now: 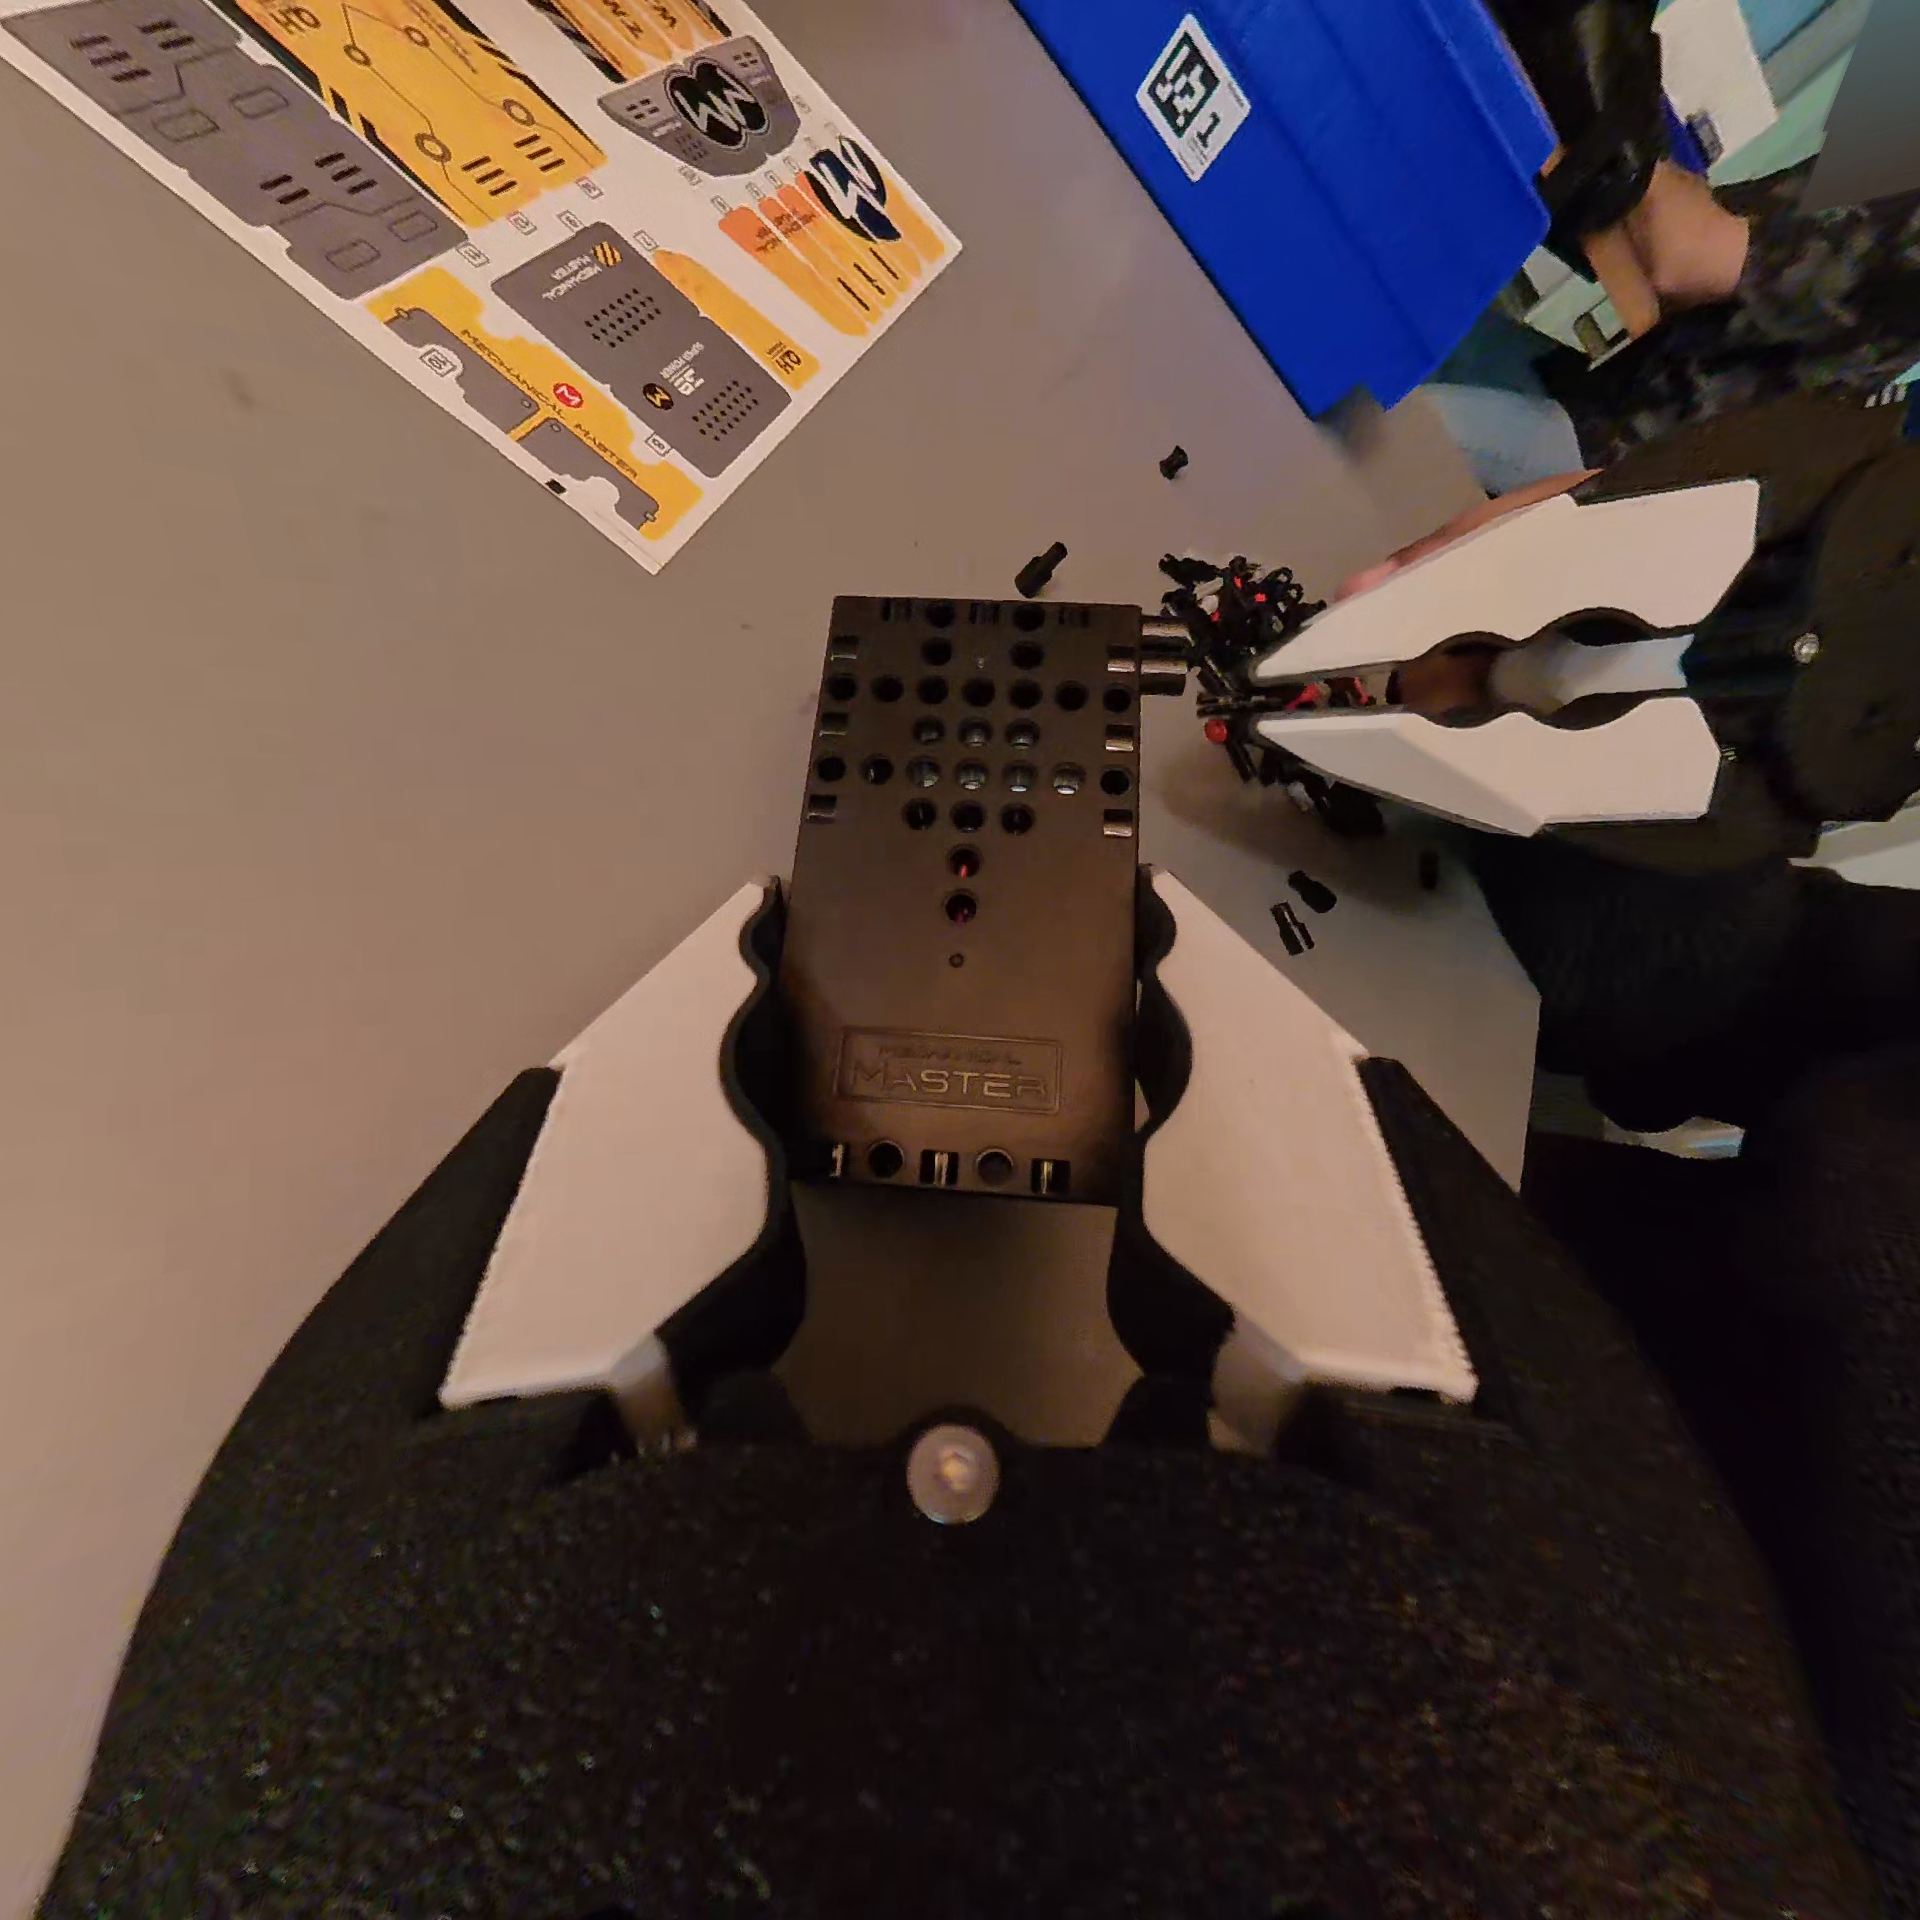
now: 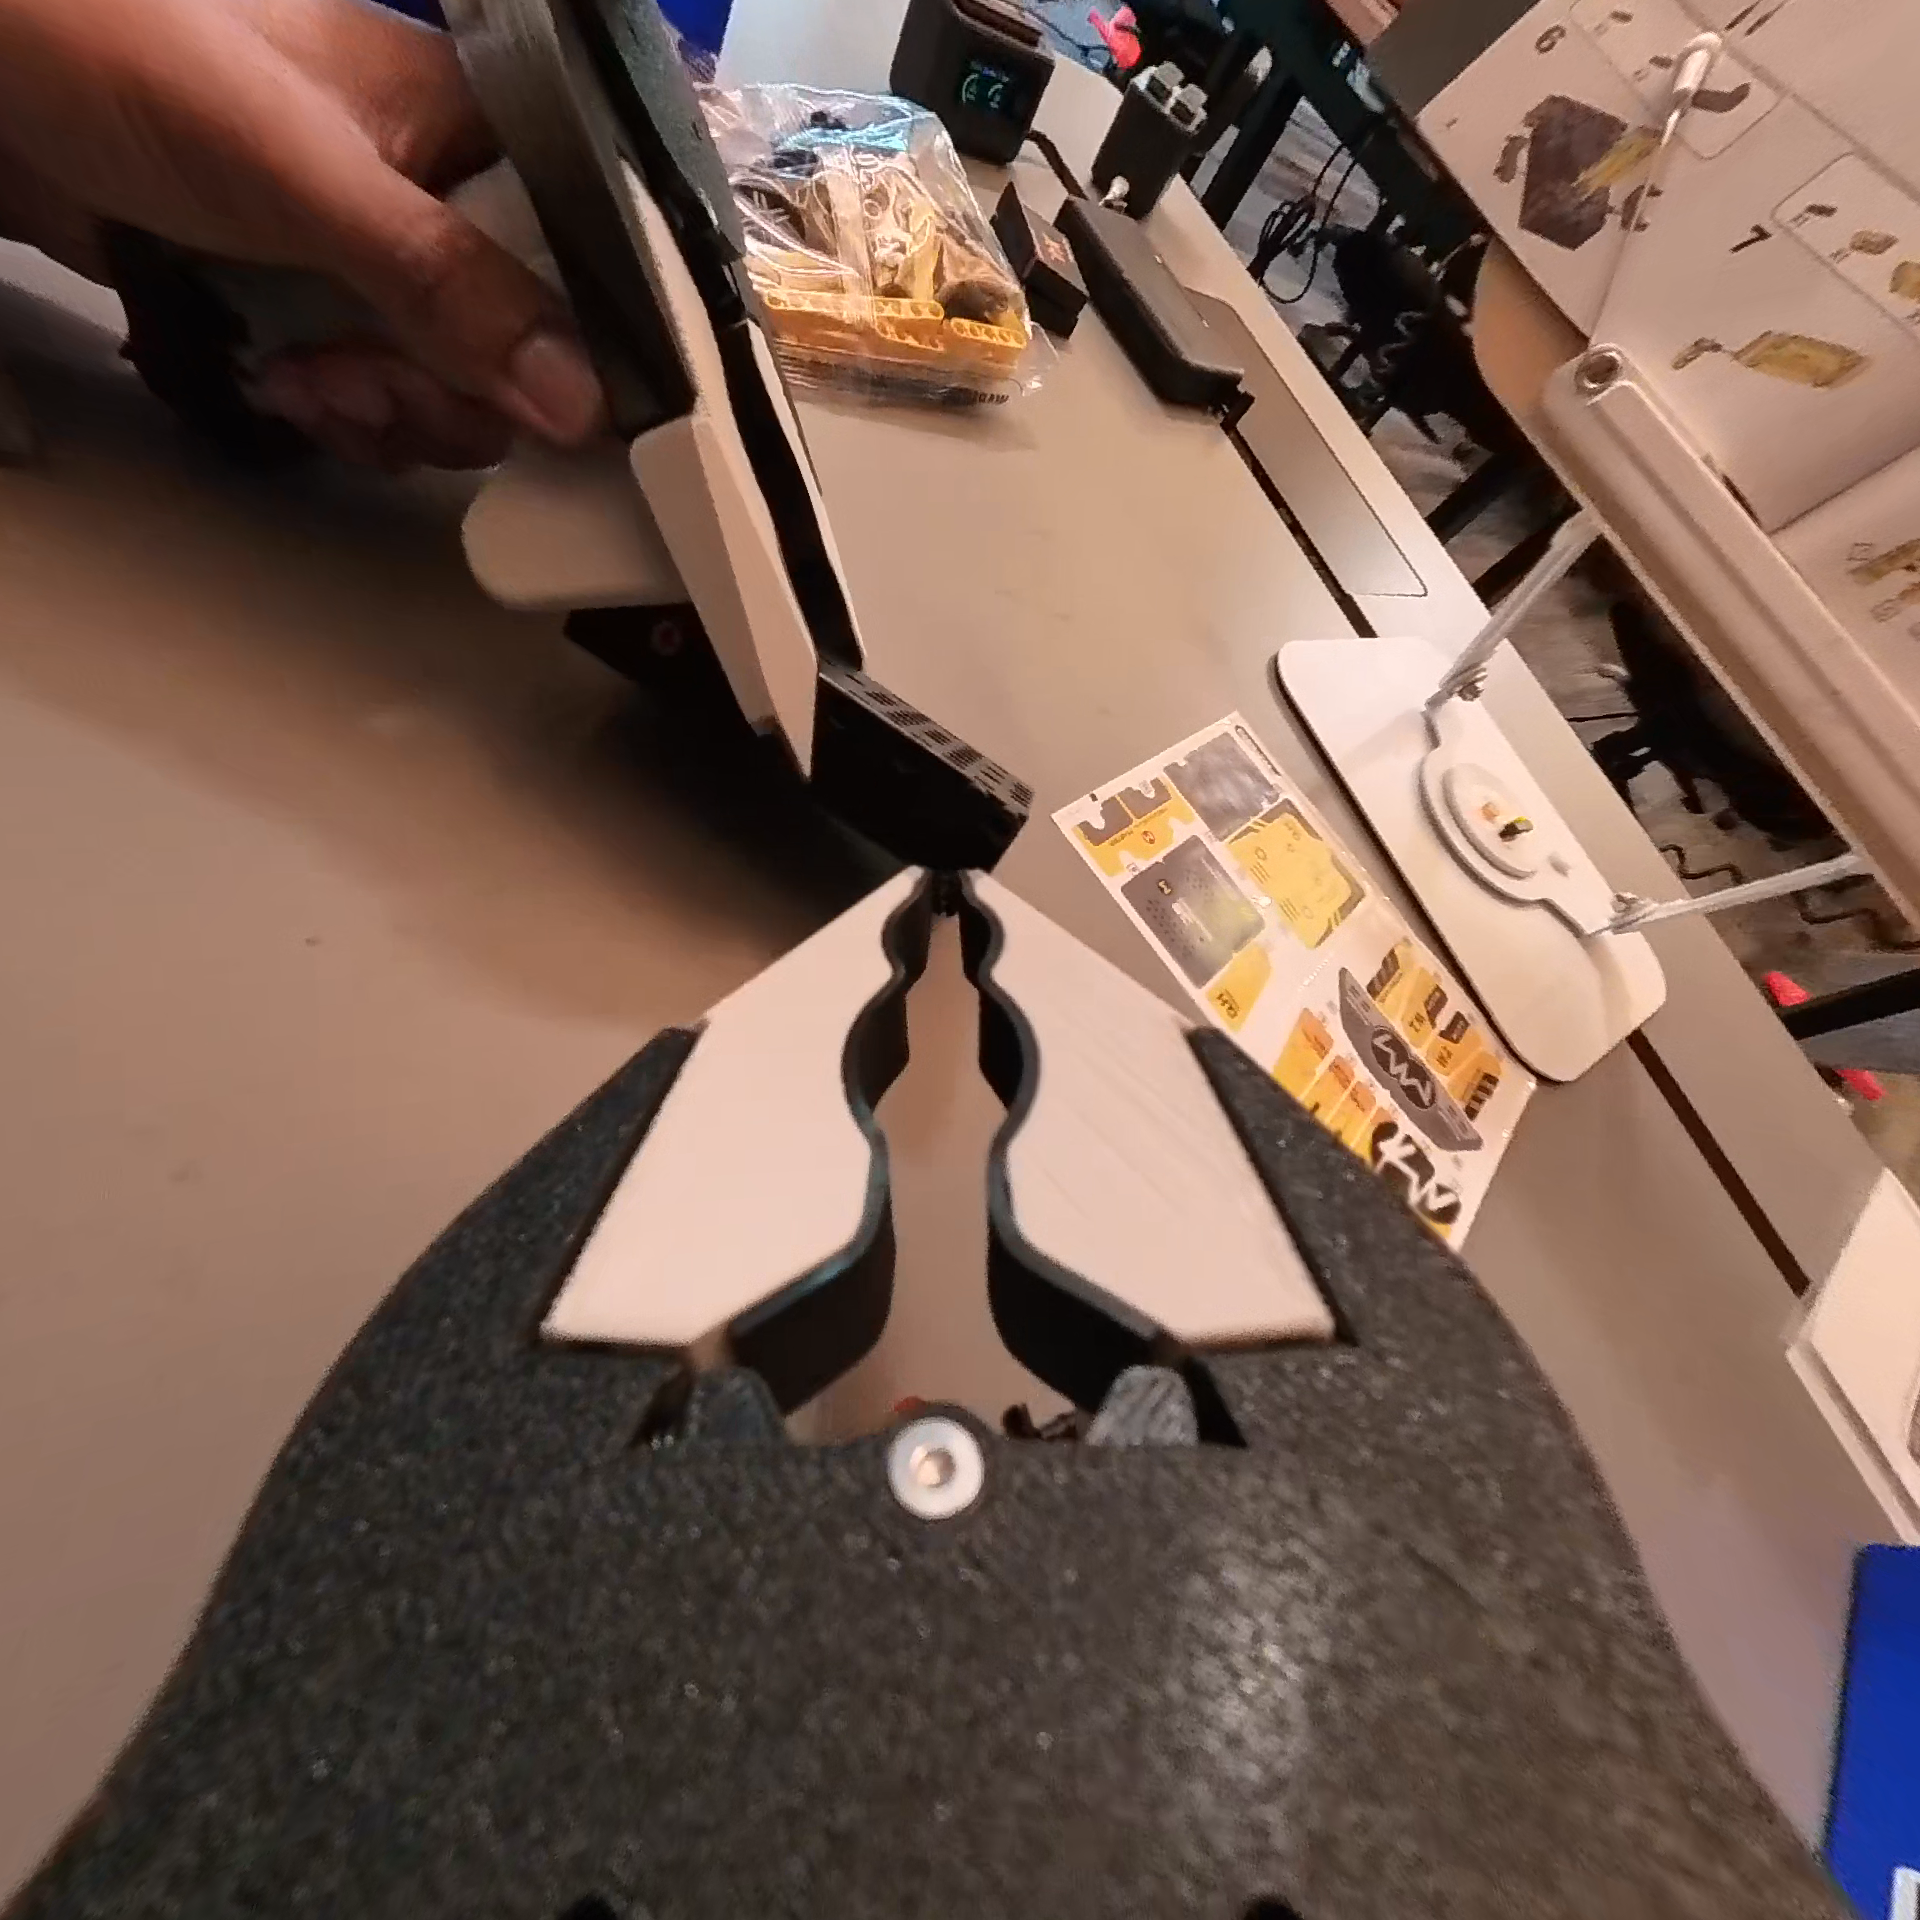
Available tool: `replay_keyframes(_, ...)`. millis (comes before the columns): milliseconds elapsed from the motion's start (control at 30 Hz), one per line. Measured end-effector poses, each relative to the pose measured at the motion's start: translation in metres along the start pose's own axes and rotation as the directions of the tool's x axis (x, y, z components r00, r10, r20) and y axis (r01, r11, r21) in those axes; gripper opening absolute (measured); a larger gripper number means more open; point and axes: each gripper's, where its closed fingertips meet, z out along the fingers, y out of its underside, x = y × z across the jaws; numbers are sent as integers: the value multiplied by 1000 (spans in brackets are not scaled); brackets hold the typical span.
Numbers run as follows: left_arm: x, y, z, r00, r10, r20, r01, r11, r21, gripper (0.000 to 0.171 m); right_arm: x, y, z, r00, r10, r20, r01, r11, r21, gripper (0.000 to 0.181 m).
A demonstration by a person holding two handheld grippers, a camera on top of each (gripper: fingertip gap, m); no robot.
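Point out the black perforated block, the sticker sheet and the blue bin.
black perforated block [image 1: 966, 790]: left wrist view, its holed top face.
sticker sheet [image 1: 499, 208]: left wrist view, a yellow sticker.
blue bin [image 1: 1340, 208]: left wrist view, its side wall.

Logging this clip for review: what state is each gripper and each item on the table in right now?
left gripper: shut on the black perforated block, held above the table.
right gripper: nearly shut on a small black pin beside the block's corner.
pile of small pins: loose on the table.
sticker sheet: lying flat.
blue bin: contents not visible.
clear bag of parts: on the table; sealed or not unclear.
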Motion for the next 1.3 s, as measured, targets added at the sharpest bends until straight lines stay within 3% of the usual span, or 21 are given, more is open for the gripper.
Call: replay_keyframes(1300, -1, 0, -1, 999, -32, -4, 32, 999, 0, 66, 5, 7, 15, 996, 82, -20, -83, 996, -14, 5)
